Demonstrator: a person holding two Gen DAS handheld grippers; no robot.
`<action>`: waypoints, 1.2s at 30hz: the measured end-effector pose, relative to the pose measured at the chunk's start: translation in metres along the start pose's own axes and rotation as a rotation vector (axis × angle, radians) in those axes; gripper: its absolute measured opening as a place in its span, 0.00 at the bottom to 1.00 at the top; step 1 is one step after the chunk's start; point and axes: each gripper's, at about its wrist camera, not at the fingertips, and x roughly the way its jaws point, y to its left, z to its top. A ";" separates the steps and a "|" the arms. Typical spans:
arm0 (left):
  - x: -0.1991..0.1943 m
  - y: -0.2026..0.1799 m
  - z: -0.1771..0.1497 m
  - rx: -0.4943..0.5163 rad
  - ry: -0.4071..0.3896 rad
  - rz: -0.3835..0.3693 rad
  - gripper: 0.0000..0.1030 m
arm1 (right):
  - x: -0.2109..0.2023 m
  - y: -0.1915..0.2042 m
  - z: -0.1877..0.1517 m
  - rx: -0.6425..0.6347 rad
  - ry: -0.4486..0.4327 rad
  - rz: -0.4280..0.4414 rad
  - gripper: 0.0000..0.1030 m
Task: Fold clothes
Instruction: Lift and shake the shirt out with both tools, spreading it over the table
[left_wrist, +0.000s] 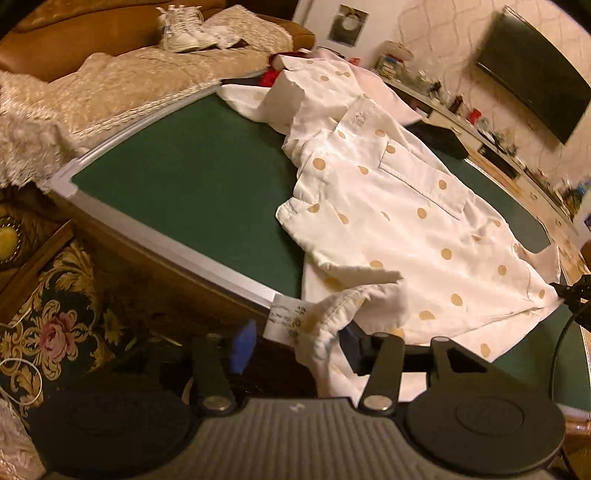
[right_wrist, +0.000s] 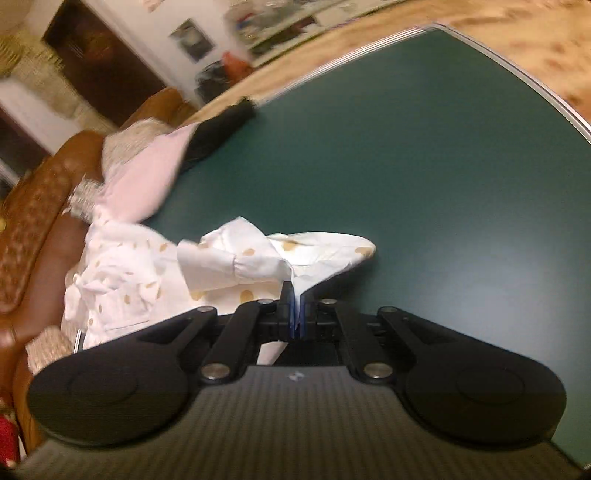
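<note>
A white shirt with tan polka dots (left_wrist: 406, 206) lies spread on the green table (left_wrist: 184, 177). In the left wrist view my left gripper (left_wrist: 295, 343) is open, its blue-padded fingers (left_wrist: 242, 347) wide apart, with the shirt's near hem and label (left_wrist: 325, 325) bunched between them over the table edge. In the right wrist view my right gripper (right_wrist: 295, 314) is shut on a corner of the shirt (right_wrist: 288, 254) and holds it lifted above the green table (right_wrist: 424, 166). The right gripper's tip also shows at the right edge of the left wrist view (left_wrist: 576, 295).
A pink garment (right_wrist: 147, 177) and a black object (right_wrist: 218, 129) lie at the table's far side. A brown sofa with a beige throw (left_wrist: 129, 81) stands beyond the table. A floral rug (left_wrist: 55, 325) covers the floor at the left. A TV (left_wrist: 535, 74) hangs on the wall.
</note>
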 end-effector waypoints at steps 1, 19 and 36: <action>0.003 -0.003 0.000 0.009 0.004 0.001 0.55 | -0.002 -0.005 0.000 0.012 -0.010 -0.006 0.04; 0.003 -0.066 -0.015 0.249 0.070 -0.096 0.60 | -0.022 -0.102 -0.003 0.224 -0.081 -0.102 0.04; -0.017 -0.076 -0.007 0.286 0.084 -0.130 0.03 | -0.030 -0.116 0.003 0.242 -0.085 -0.039 0.04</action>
